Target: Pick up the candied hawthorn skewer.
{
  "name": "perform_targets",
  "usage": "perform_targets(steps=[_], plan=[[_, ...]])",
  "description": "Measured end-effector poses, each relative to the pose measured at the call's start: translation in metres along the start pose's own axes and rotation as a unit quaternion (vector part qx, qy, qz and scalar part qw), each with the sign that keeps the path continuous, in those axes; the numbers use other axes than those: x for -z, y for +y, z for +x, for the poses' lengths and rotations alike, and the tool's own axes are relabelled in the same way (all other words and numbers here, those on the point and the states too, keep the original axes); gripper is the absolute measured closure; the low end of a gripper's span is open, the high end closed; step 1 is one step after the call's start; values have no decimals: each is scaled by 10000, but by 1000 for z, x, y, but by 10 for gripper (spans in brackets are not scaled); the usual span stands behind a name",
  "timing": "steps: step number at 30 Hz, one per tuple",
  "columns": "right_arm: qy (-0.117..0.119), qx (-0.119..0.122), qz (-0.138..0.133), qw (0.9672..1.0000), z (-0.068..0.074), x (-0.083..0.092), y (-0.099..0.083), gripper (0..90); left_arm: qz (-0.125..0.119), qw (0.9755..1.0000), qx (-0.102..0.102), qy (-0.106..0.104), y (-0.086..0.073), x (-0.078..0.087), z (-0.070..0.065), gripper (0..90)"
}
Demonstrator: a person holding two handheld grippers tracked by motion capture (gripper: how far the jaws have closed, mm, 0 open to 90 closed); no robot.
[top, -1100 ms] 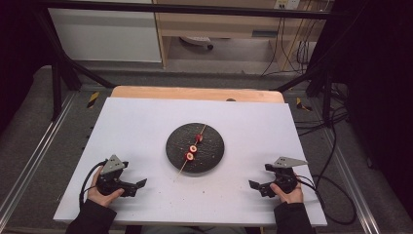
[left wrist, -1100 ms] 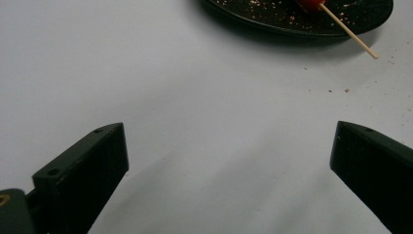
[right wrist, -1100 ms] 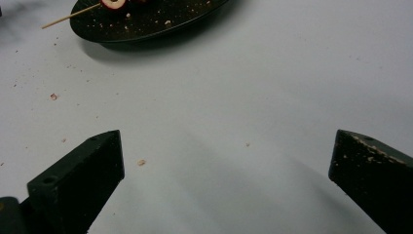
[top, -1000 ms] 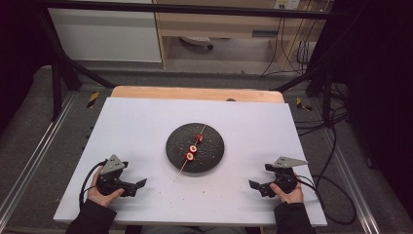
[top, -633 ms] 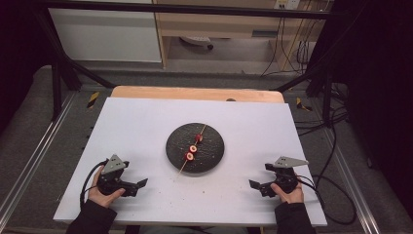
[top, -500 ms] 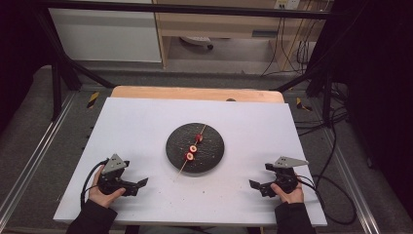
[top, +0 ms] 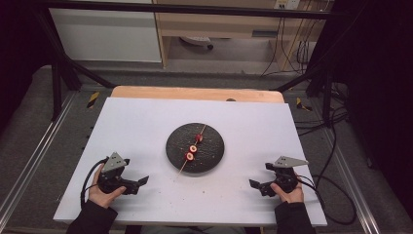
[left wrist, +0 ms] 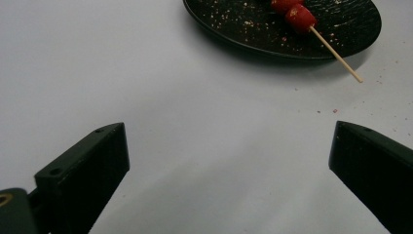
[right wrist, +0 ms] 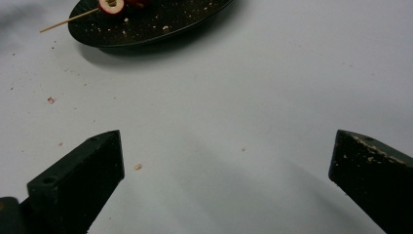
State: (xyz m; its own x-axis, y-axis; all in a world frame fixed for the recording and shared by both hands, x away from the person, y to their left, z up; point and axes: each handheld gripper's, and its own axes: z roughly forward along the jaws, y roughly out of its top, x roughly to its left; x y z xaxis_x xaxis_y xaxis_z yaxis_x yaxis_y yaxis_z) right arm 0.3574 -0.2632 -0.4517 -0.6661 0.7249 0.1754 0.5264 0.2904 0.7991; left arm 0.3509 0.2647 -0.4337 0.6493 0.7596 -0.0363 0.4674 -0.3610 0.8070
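White desk (top: 146, 122), items listed left to right. At the near left we hold the left hand-held gripper (top: 141, 181), resting on the surface with its jaws spread wide, grasping nothing. At centre we note a black plate (top: 214, 156), speckled with crumbs, well apart from both tools; a wooden skewer (top: 181, 168) lies across it carrying three red fruit pieces (top: 193, 148), its near tip overhanging the rim. At the near right we hold the right hand-held gripper (top: 254, 184), likewise released and empty, resting on the desk.
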Motion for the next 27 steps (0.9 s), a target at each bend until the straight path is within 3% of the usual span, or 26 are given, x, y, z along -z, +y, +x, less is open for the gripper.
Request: perform_targets(steps=[14, 21, 27], plan=[[-62, -23, 41, 10000, 0, 0, 0, 5, -16, 9999, 72, 94, 30, -7, -15, 13], [-70, 4, 54, 10000, 0, -1, 0, 6, 63, 10000, 57, 34, 49, -21, -31, 28], [-65, -1, 74, 10000, 0, -1, 0, 6, 256, 9996, -98, 54, 64, -41, -48, 53]])
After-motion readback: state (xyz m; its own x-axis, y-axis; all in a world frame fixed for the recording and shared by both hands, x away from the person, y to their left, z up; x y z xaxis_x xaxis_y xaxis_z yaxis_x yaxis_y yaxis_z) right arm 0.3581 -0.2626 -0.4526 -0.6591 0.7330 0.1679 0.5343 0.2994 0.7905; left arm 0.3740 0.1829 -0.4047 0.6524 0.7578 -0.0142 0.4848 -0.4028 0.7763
